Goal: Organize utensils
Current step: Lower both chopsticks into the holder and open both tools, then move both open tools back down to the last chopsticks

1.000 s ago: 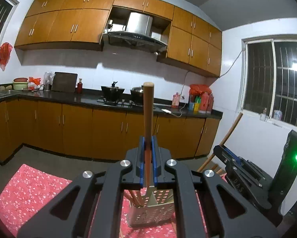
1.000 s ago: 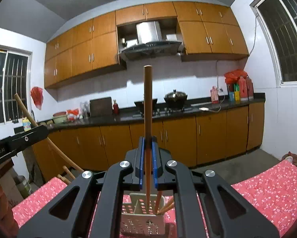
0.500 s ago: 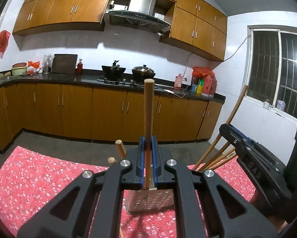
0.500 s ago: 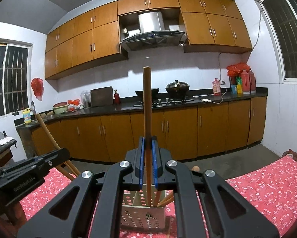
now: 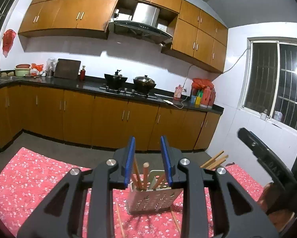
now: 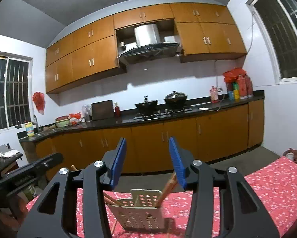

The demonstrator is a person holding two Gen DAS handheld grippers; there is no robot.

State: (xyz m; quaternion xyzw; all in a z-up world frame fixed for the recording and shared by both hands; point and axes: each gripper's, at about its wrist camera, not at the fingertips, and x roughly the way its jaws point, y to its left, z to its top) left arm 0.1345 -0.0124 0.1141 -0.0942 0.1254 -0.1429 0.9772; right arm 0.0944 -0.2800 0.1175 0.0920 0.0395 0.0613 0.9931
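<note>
A pale perforated utensil holder [image 5: 154,198] [image 6: 140,212] stands on the red flowered cloth with wooden chopsticks [image 5: 145,175] [image 6: 168,186] leaning inside it. My left gripper [image 5: 147,160] hovers just above and before the holder. Its jaws are opening, and its blue pads [image 5: 129,160] touch nothing. My right gripper [image 6: 147,162] hangs over the same holder from the other side, jaws also opening, with nothing between its pads [image 6: 177,162]. Each view shows the other gripper [image 5: 267,162] [image 6: 29,172] at its edge.
Loose chopsticks [image 5: 119,220] [image 6: 114,226] lie on the cloth [image 5: 39,178] beside the holder. More chopstick ends [image 5: 215,160] poke out to the right. Brown kitchen cabinets [image 5: 108,119] and a dark counter with pots [image 6: 160,103] run along the far wall.
Both grippers were shut on upright chopsticks; now both stand open and those sticks have dropped into the holder. The left gripper has sunk a little.
</note>
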